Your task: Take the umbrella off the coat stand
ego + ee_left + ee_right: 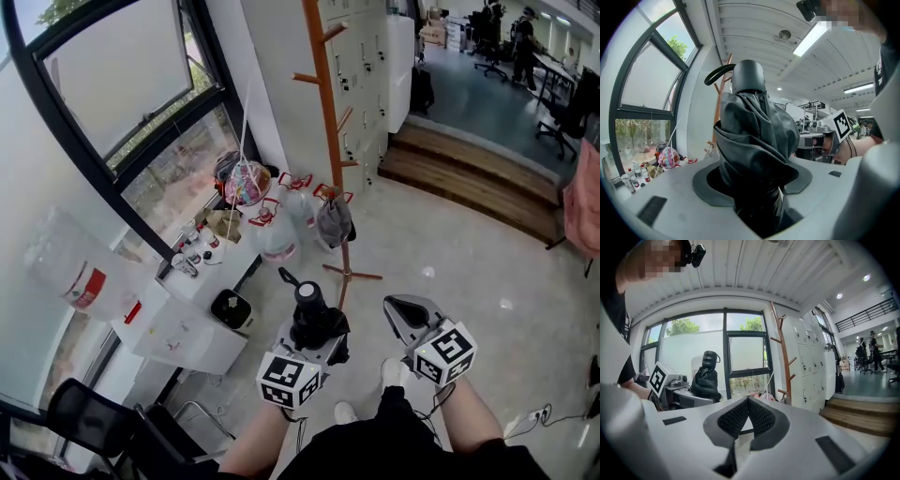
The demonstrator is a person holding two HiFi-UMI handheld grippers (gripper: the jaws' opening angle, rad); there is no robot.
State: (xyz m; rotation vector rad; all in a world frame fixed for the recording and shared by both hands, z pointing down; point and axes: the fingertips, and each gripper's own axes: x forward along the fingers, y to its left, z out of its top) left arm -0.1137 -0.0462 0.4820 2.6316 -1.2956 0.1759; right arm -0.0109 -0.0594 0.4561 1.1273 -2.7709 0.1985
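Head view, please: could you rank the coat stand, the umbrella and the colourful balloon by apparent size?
1. coat stand
2. umbrella, though nearness to the camera enlarges it
3. colourful balloon

The coat stand (326, 94) loses its top past the upper edge.

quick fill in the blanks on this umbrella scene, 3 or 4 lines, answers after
1. The left gripper is shut on a folded umbrella whose colour is ___.
2. The right gripper has its jaws together and holds ___.
3. The coat stand is made of ___.
4. The umbrella is already ___ the coat stand.

Missing words: black; nothing; wood; off
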